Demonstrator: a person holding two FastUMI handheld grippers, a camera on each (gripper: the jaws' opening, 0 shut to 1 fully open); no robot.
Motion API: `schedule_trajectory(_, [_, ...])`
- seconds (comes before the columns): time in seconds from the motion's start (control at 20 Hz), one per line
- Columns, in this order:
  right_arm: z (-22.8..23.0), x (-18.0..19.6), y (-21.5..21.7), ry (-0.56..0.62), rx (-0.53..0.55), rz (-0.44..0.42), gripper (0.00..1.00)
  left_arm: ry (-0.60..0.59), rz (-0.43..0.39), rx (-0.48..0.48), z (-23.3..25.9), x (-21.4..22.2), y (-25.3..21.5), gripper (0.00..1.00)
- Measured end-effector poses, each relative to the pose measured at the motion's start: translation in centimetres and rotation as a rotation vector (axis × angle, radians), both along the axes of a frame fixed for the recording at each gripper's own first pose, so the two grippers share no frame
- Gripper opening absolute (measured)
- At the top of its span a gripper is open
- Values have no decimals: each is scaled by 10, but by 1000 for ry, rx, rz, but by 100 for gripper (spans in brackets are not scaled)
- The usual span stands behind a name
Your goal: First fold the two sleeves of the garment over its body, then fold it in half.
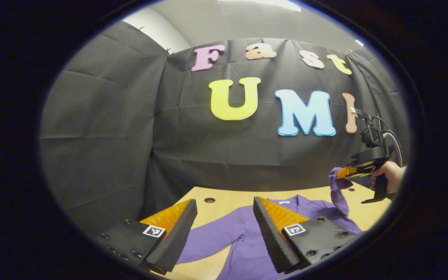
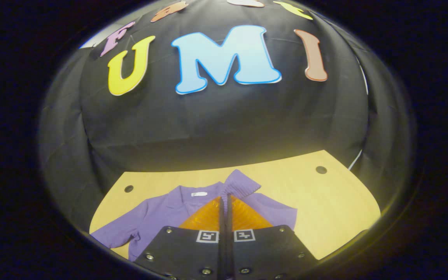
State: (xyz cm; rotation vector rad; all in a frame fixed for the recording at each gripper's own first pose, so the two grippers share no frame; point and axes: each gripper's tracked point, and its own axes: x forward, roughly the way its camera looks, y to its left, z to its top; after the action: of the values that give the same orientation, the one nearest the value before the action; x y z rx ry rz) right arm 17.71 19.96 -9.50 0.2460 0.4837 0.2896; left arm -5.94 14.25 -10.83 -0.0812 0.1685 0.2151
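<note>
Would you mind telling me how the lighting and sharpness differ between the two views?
Left gripper view: even, neutral light, the table and purple garment fairly sharp, straight edges bowed by the fisheye. Right gripper view: a warmer, yellowish cast, darker toward the edges, stronger bulging, the right gripper slightly soft.

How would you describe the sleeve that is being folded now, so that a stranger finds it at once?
Find the light wooden table before the black cloth wall, where a purple garment lies flat. One sleeve is lifted off the table, its ribbed cuff pinched in the right hand-held gripper. The other sleeve lies flat, untouched.
</note>
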Motion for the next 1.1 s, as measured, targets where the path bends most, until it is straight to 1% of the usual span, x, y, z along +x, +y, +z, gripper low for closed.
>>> schedule_trajectory(0.25, [-21,-1,60,24,-51,103,0,34,33,2,-20,-23,23,95])
schedule_trajectory(0.45, [-46,-6,105,44,-139,186,0,49,75,-1,-25,-38,46,95])
schedule_trajectory(0.6, [-71,-9,132,71,-201,230,0,59,100,-3,-32,-46,60,95])
schedule_trajectory(0.85, [-109,-15,169,120,-272,299,0,80,130,9,-42,-56,78,95])
schedule_trajectory(0.95, [-118,-20,178,134,-290,316,0,85,136,13,-43,-55,82,95])
schedule_trajectory(1.05, [-120,-22,184,140,-285,328,2,88,140,24,-43,-55,85,95])
schedule_trajectory(1.1, [-119,-24,187,140,-273,340,6,89,142,26,-44,-57,87,95])
